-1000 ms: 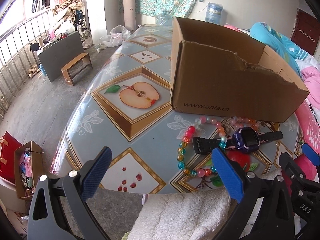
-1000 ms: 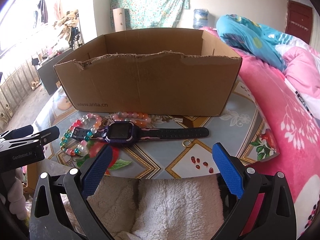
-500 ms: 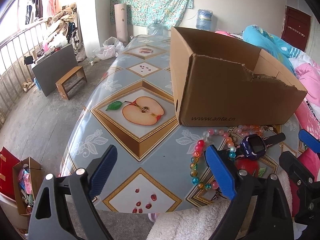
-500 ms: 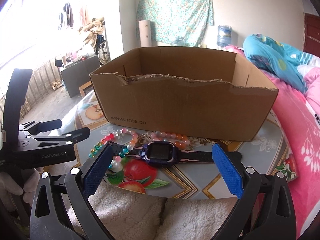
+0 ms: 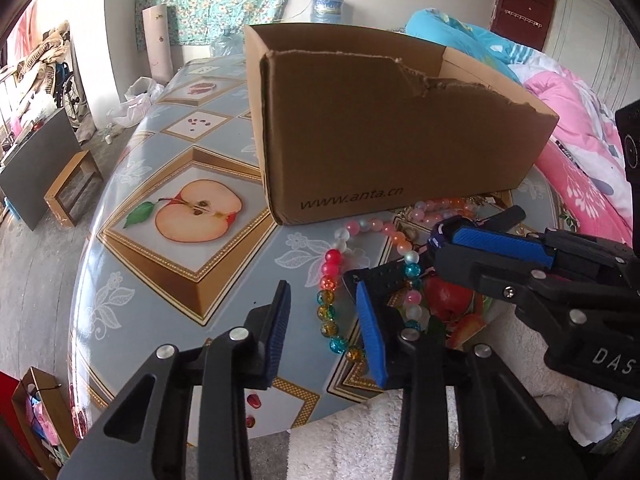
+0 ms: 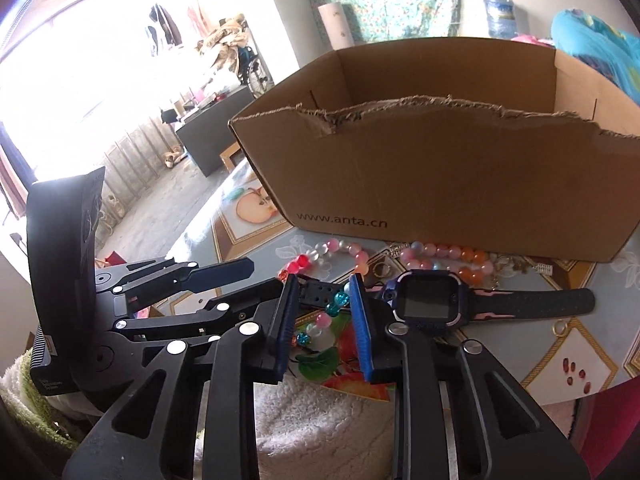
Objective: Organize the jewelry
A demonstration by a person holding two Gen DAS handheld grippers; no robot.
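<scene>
No item is seen inside the cardboard box; the watch and bead bracelet lie before it, bracketed by the partly spread, empty left gripper and right gripper.

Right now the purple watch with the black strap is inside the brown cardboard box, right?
No. The purple watch with the black strap lies on the table in front of the brown cardboard box, as the right wrist view shows.
</scene>
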